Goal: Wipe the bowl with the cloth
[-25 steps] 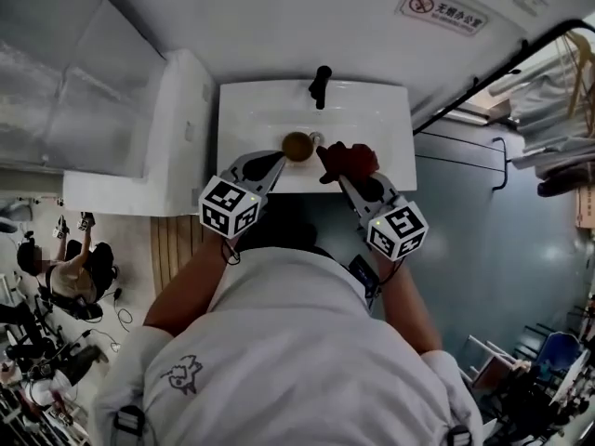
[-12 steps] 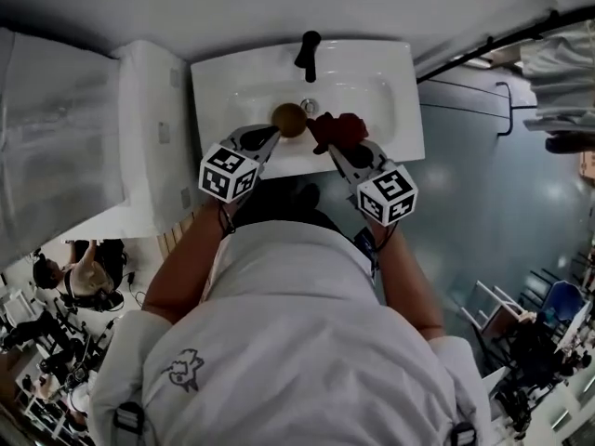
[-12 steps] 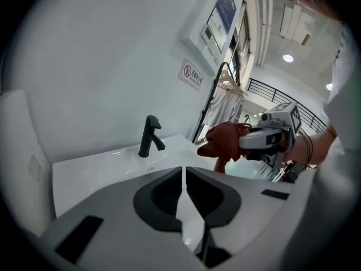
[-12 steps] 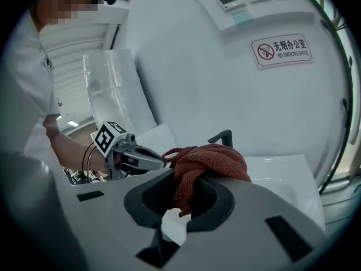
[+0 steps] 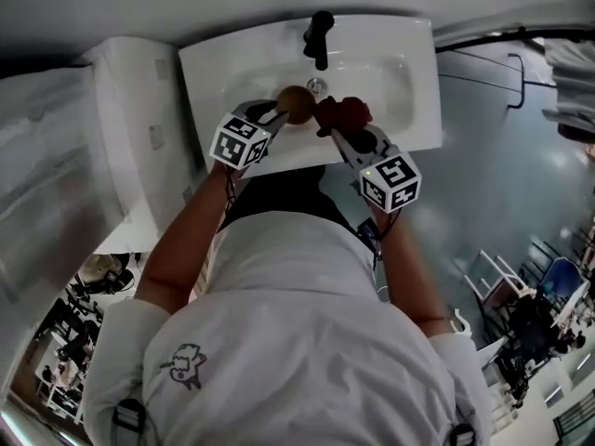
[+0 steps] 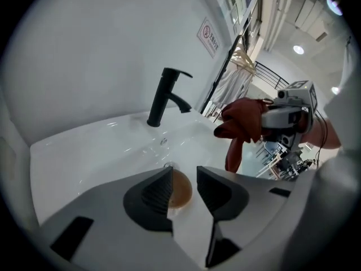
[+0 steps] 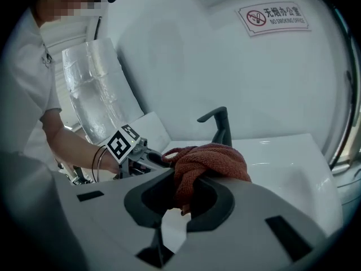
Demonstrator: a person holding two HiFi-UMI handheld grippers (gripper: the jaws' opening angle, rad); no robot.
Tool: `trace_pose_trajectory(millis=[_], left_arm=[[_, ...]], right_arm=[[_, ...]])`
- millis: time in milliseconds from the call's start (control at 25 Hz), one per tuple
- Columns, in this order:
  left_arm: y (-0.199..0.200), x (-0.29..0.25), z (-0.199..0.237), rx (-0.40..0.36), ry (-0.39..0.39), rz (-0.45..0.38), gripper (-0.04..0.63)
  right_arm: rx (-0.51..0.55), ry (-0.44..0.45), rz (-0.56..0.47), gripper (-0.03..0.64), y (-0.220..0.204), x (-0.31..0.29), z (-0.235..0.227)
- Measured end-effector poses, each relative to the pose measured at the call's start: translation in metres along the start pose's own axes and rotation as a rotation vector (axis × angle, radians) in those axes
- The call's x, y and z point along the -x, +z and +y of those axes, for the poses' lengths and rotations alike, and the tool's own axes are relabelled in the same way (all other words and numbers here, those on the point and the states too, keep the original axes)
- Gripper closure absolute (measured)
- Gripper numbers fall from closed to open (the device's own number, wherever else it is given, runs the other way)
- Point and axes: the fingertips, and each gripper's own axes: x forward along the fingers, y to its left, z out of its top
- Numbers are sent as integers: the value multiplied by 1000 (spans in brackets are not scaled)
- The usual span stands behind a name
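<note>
A small brown bowl [image 5: 296, 103] [image 6: 180, 192] rests in the white sink [image 5: 409, 82] near the drain. My left gripper [image 5: 276, 112] [image 6: 184, 174] is just in front of it, open. Its jaws have just been opening, and the bowl shows in the gap between them without either pad pressing on it. My right gripper [image 5: 340, 128] [image 7: 181, 193] hovers to the right of the bowl, shut on a bunched red cloth [image 5: 343, 112] [image 7: 206, 160] [image 6: 243, 122]. The cloth hangs over the basin, apart from the bowl.
A black faucet [image 5: 320, 35] [image 6: 163, 95] [image 7: 221, 126] stands at the sink's back edge against the wall. A white unit [image 5: 139, 110] adjoins the sink on the left. Black rails [image 5: 521, 63] run along the grey floor at the right.
Both grippers have sunk toward the sink basin. The left jaws, earlier shut on the bowl, have opened, and the bowl now lies in the basin. The cloth stays in the right gripper.
</note>
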Motion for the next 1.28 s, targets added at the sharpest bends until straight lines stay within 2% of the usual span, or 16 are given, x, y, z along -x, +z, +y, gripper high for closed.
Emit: trace_pose_trajectory(millis=[160,640,880,1160,1280], left_arm=[[-28,-26,22,10,-9,109,442],[-73,-82,57,112,-6,296,440],[-82,-100,72,156,31,330,469],[-93,-111,75,213,34,349,497],[-93,-112,76,218,54,332,546]], right_arm=[[-27,0,23,565,-9,-18,-6],[-104,-7,70,565,-29,-44,-28],[-127,-33,73,565,-31,-39,-42],[-140,-52,76,565,-35,-31,-49],[-139,-54,73,565,-36,-30,-49]])
